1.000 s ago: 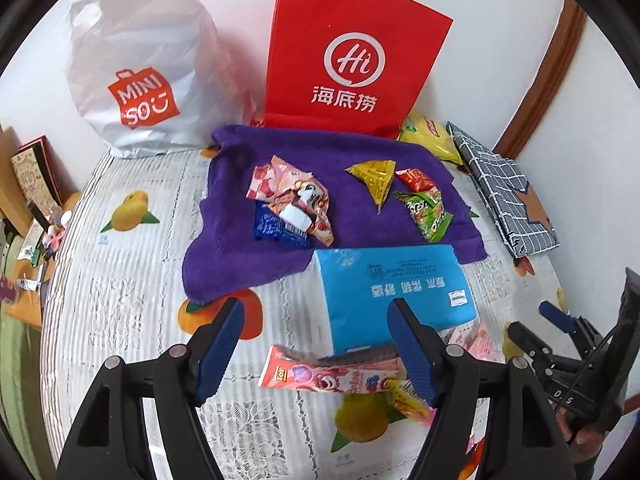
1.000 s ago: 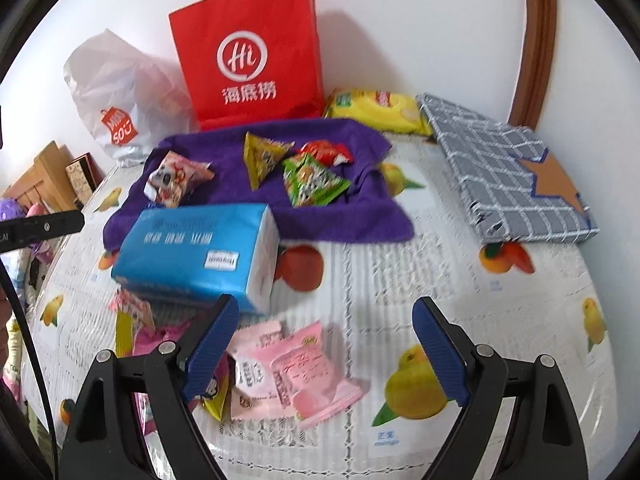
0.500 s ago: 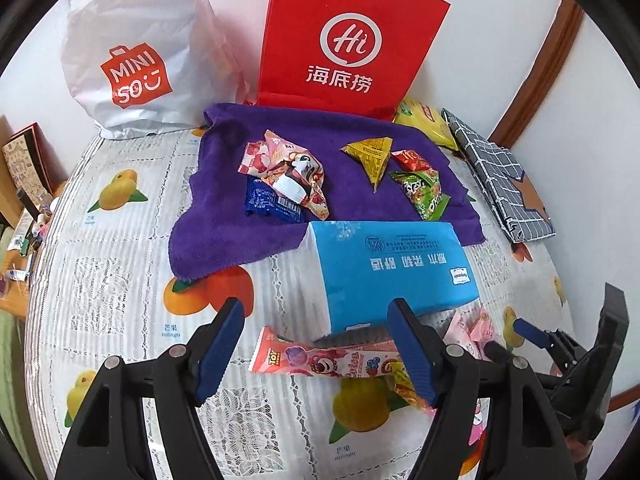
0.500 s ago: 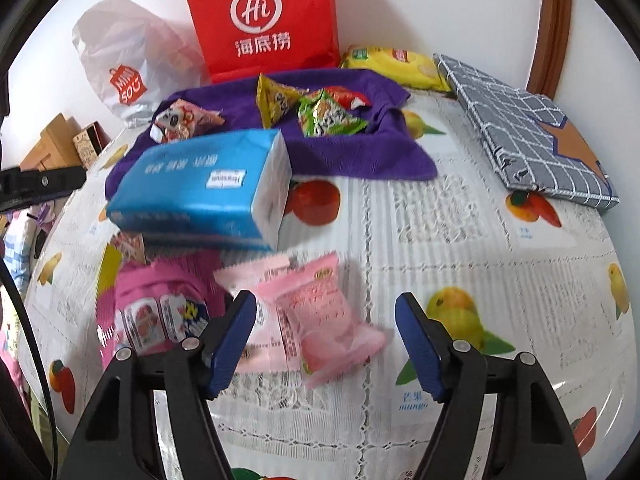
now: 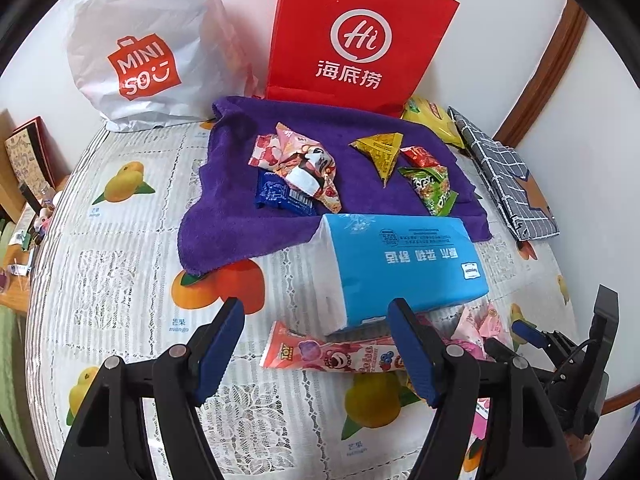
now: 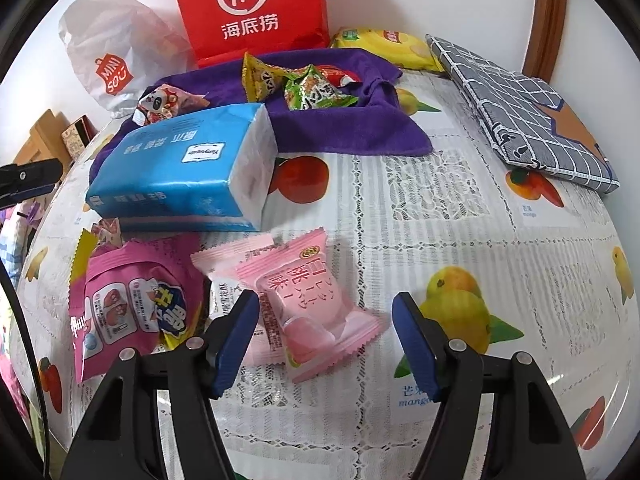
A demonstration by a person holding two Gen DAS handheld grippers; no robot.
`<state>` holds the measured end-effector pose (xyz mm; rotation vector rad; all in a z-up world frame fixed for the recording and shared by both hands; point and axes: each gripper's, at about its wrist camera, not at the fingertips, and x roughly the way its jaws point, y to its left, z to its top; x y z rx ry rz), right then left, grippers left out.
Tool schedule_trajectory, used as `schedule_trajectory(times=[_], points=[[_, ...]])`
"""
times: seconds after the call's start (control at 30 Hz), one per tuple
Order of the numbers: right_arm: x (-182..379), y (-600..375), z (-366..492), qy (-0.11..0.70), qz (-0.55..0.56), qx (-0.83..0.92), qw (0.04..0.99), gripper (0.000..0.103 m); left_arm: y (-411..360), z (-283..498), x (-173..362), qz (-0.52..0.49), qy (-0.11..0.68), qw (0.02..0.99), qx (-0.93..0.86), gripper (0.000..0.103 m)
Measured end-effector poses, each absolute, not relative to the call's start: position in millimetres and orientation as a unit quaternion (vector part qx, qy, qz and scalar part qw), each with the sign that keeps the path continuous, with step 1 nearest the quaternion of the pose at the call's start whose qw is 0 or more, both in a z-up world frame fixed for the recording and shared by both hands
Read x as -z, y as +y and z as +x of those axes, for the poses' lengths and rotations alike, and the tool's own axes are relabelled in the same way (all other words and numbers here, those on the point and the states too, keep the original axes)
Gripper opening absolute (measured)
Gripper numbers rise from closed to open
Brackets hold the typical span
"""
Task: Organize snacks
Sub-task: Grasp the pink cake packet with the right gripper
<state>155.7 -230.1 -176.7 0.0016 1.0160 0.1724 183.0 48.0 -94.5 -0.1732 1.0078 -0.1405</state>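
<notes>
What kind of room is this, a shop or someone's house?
Probably a home: a table with a fruit-print tablecloth, shopping bags against the wall, and a tissue pack among loose snacks.

Bright, even daylight — soft shadows, sharp centre, strong fisheye bending, dark vignette at corners.

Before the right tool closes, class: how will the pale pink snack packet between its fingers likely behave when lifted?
The pink packet looks puffed and glossy, so it is probably light and may slip or squash under the pads. Its crimped, flat ends suggest that it will flop rather than stay stiff. It overlaps a second packet, which might shift too.
</notes>
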Motion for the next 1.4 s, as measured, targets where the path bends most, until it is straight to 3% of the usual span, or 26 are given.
schedule_trajectory(times=[0.33,0.57,1.4], points=[[178.9,-233.5,160.7,0.487,0.008,-0.073,0.870,0.069,50.9,183.6,96.0,-0.085,0.483,0.869,0.066,0.072],[178.6,-231.8,161.6,0.489,0.012,-0.082,0.869,0.057,55.6,183.4,98.9,-0.091,0.484,0.868,0.063,0.072],[183.9,-221.8,185.1,0.486,-0.020,-0.106,0.867,0.057,67.4,179.3,109.6,-0.096,0.493,0.863,0.052,0.072]])
